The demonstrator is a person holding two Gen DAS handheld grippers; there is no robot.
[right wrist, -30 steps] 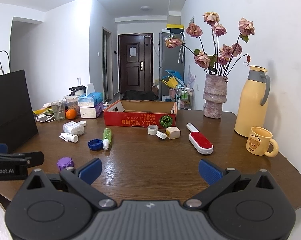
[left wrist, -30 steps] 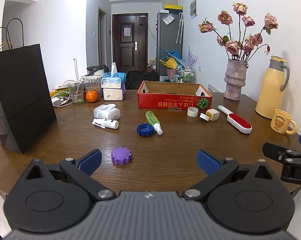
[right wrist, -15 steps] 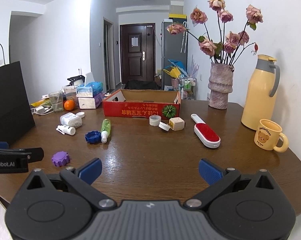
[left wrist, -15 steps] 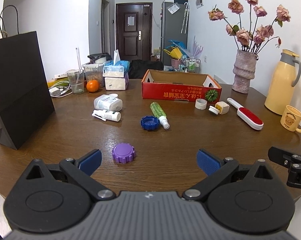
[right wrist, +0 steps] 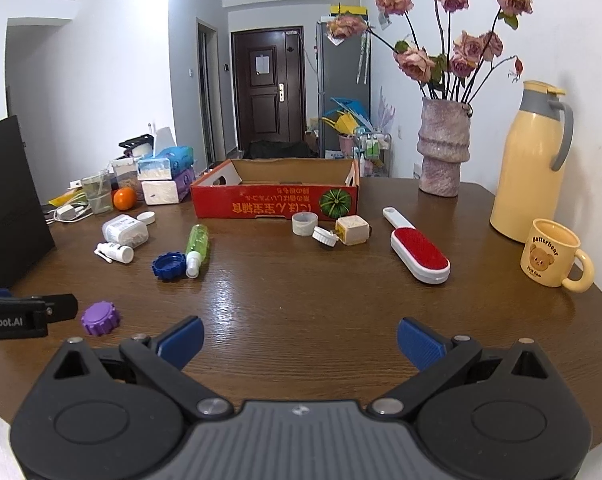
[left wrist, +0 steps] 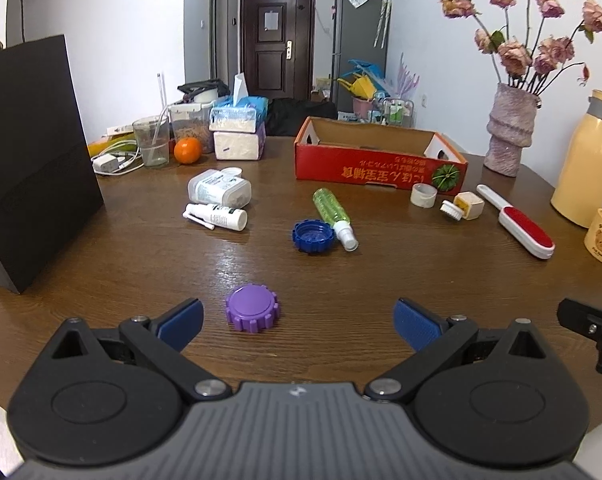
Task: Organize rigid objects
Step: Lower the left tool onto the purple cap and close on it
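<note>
My left tongs (left wrist: 297, 316) are spread wide and hold nothing, and so are my right tongs (right wrist: 299, 338). The purple cap (left wrist: 253, 308) sits flat on the tabletop (left wrist: 381, 276), just ahead between my left tips – round, bumpy edge. I should go down slow, squeeze its sides, then carry it to the red box (left wrist: 377, 160) far back

The wooden table (left wrist: 381, 280) carries 2 caps, purple (left wrist: 253, 313) and blue (left wrist: 313, 236), a green bottle (left wrist: 333, 216), a red box (left wrist: 377, 160), probably cardboard
</note>
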